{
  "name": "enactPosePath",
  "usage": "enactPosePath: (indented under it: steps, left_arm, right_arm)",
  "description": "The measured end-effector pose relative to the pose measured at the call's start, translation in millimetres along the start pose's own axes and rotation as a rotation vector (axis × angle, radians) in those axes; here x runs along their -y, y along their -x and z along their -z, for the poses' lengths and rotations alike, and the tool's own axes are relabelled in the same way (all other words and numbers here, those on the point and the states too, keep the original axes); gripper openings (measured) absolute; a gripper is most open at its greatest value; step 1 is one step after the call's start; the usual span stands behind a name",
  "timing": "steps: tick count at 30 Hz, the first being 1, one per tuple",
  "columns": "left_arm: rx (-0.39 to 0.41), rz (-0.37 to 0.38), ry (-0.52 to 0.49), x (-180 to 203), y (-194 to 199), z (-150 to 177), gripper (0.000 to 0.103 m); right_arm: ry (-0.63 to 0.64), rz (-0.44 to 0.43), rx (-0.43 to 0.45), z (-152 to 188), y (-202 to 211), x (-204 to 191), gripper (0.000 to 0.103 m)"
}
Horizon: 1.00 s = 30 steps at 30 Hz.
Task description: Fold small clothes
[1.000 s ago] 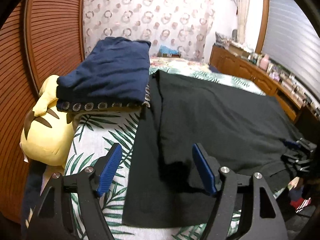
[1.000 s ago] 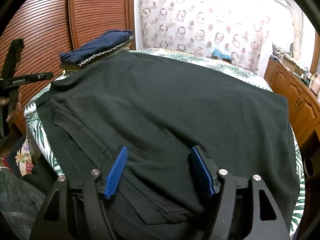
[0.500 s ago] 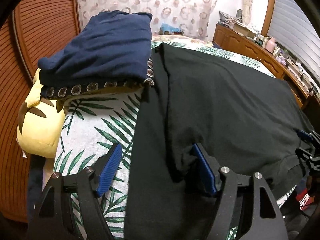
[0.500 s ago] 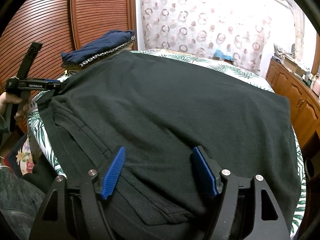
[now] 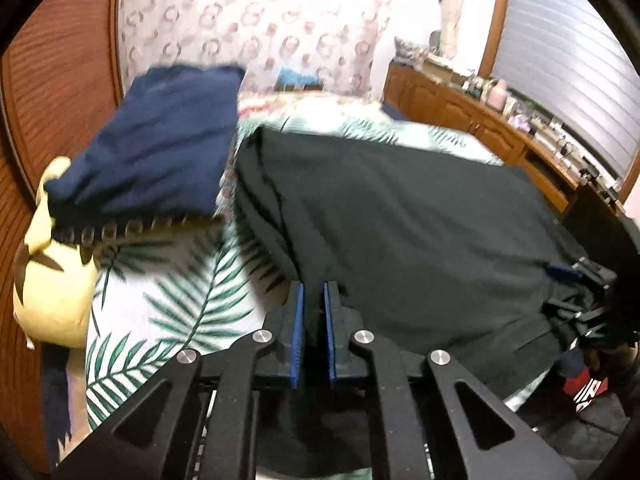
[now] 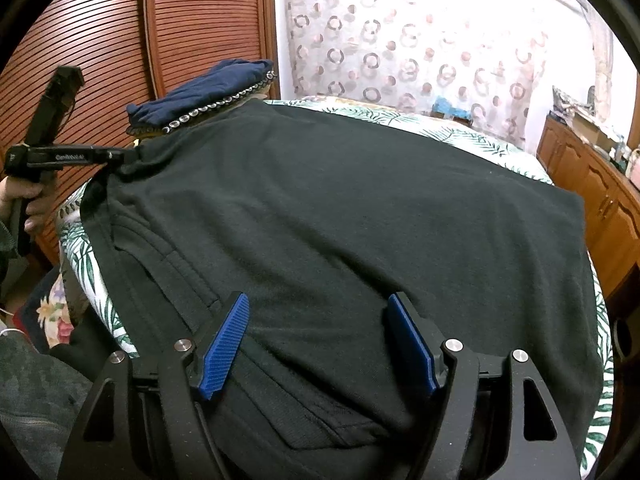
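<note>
A large black garment point(image 5: 400, 220) lies spread flat over the bed, and it fills the right wrist view point(image 6: 340, 220). My left gripper point(image 5: 314, 292) is at the garment's left corner. Its jaws are closing, with a fold of black fabric pinched between the blue pads. In the right wrist view this left gripper point(image 6: 124, 158) holds that corner slightly raised, with a person's hand point(image 6: 28, 196) on its handle. My right gripper point(image 6: 320, 340) stands open over the garment's near hem, its pads wide apart and gripping nothing. It also shows at the far right as the right gripper point(image 5: 580, 280).
A folded navy garment point(image 5: 160, 148) rests on a yellow plush toy point(image 5: 52, 292) at the bed's left corner. The palm-leaf sheet point(image 5: 172, 300) shows around the black garment. A slatted wooden door point(image 6: 160, 40) stands to the left and a cluttered wooden cabinet point(image 5: 460, 112) to the right.
My left gripper's jaws have gone from wide apart to pinched on the black garment's left corner, and the corner has risen a little. The right gripper has stayed in place, open.
</note>
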<state>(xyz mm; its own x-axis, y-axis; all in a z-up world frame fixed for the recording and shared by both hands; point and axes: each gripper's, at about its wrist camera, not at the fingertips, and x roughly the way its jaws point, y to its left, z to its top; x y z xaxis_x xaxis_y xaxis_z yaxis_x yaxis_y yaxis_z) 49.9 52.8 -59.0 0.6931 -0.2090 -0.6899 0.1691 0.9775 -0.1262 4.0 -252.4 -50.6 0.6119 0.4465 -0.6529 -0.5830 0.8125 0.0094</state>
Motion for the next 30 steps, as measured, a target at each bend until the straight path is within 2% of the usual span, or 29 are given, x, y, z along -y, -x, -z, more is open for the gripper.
enactPosePath:
  steps: [4,10,22,30]
  left_arm:
    - [0.073,0.037,-0.045,29.8,18.9,-18.0,0.010]
    - [0.144,0.105,-0.109,67.3,30.9,-45.1,0.009]
    - [0.192,0.249,-0.225,146.1,30.1,-90.6,0.008]
    - [0.181,0.341,-0.330,203.2,30.3,-105.3,0.008]
  right_arm:
    - [-0.048,-0.003,0.003,-5.6,9.7,9.0,0.074]
    - [-0.043,0.047,0.051,-9.2,34.0,16.7,0.074]
    - [-0.095,0.145,0.104,2.8,71.9,27.6,0.074]
    - [-0.139,0.194,0.130,13.0,89.0,30.4,0.074]
